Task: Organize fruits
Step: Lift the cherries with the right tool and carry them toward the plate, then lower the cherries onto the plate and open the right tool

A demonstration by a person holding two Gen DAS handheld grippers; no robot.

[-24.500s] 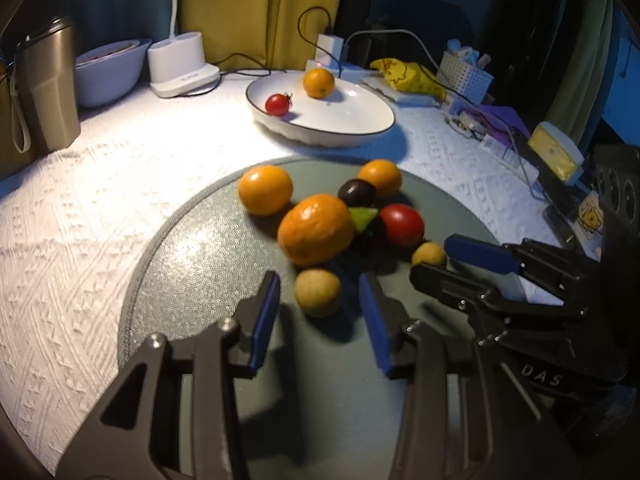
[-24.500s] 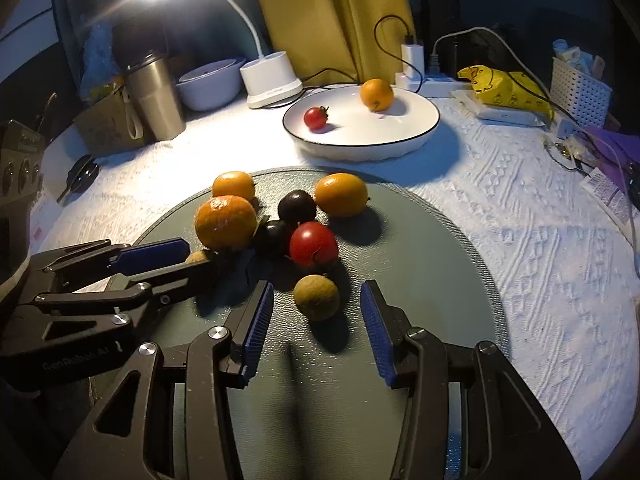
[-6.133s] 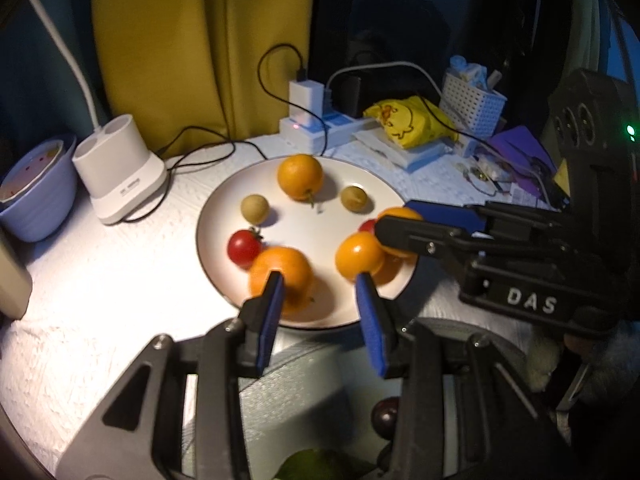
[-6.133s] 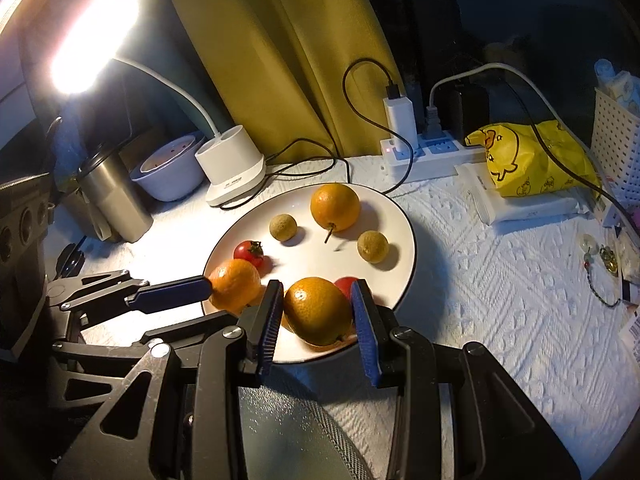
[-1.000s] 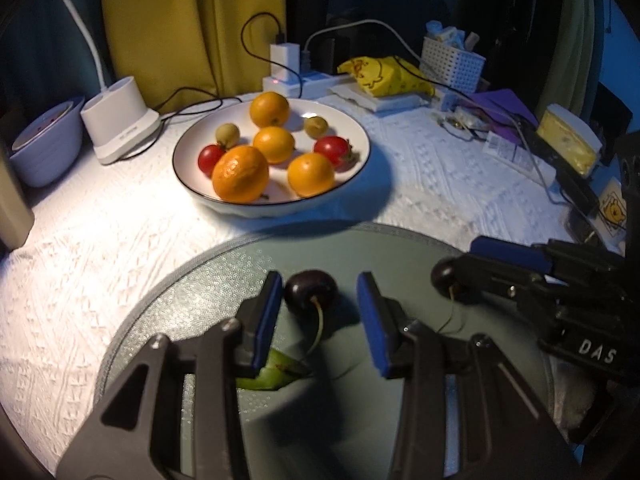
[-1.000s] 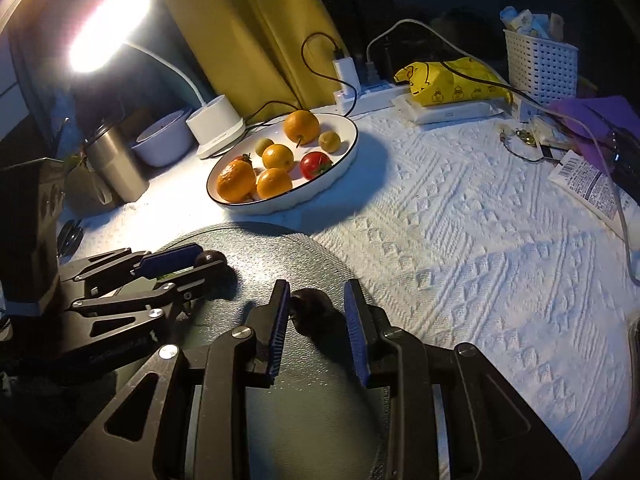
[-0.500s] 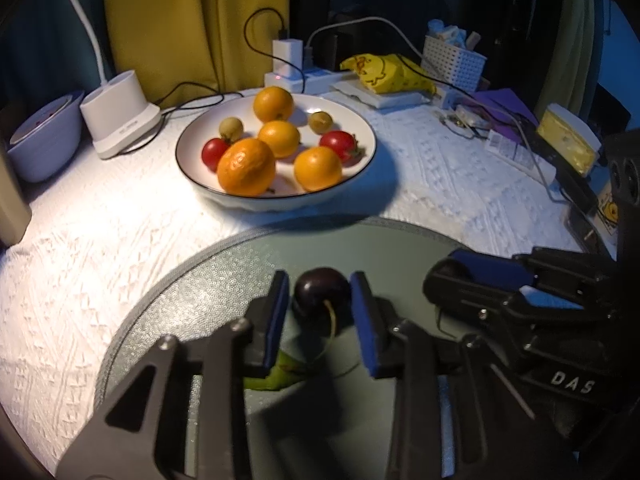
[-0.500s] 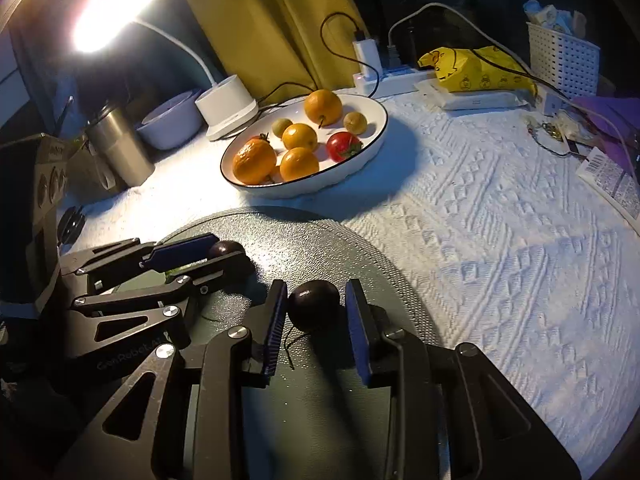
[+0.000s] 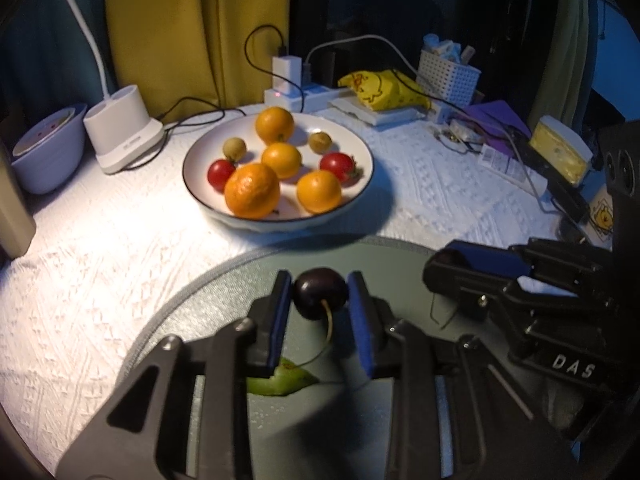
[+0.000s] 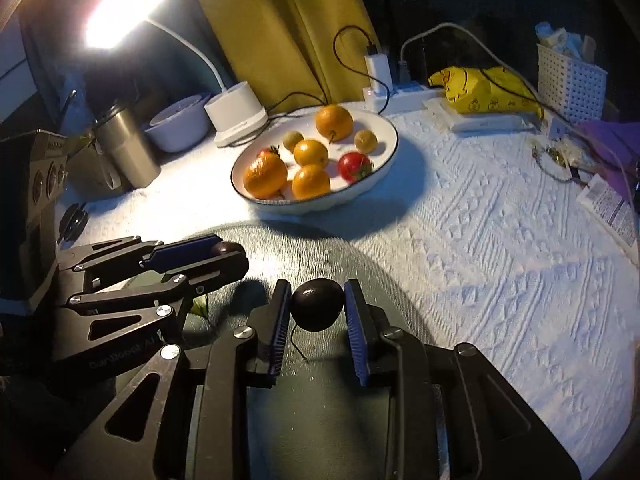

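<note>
My table wears a bumpy white cloth (image 10: 500, 240). On it sit a round grey-green mat (image 9: 224, 300), a white fruit bowl (image 9: 360, 148) and a white lamp base (image 9: 120, 136).

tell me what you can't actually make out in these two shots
- Green leaf: left wrist view, mostly hidden under the left gripper; a sliver in the right wrist view.
- Small red tomato: right wrist view, nearly hidden behind the big orange.
- Cherry in the right gripper: left wrist view, only an edge shows past the finger.
</note>
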